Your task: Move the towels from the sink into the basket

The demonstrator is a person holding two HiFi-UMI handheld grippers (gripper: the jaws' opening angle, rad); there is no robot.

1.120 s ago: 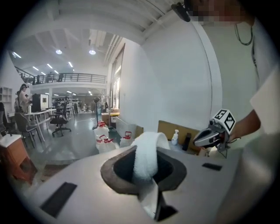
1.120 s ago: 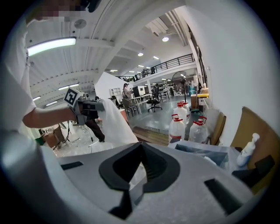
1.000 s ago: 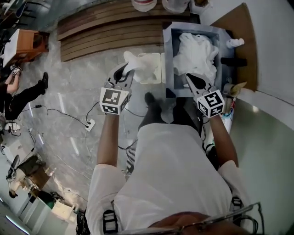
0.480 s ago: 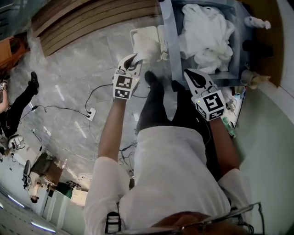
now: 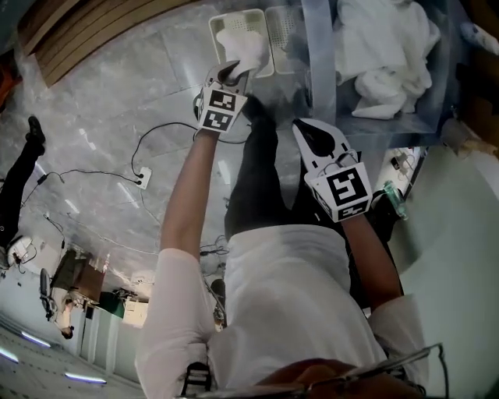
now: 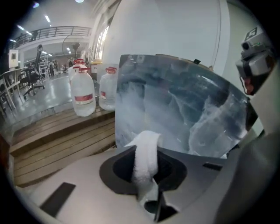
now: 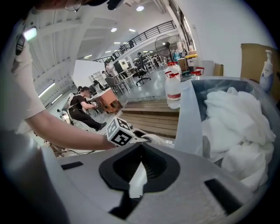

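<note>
Since the earlier frame the left gripper has dropped from sink height toward the floor, taking its towel along, and the right gripper has pulled back from the sink and come lower. The left gripper's jaws are nearly closed and pinch a white fold of the towel, which runs up between them in the left gripper view. Seen from the head view, the rest of that towel lies inside the outline of the white basket on the floor; whether it touches the bottom I cannot tell. The right gripper's jaws are together with nothing between them, just beside the sink's near wall. The heap of remaining white towels is still in the sink. Water bottles stand on wooden boards behind.
</note>
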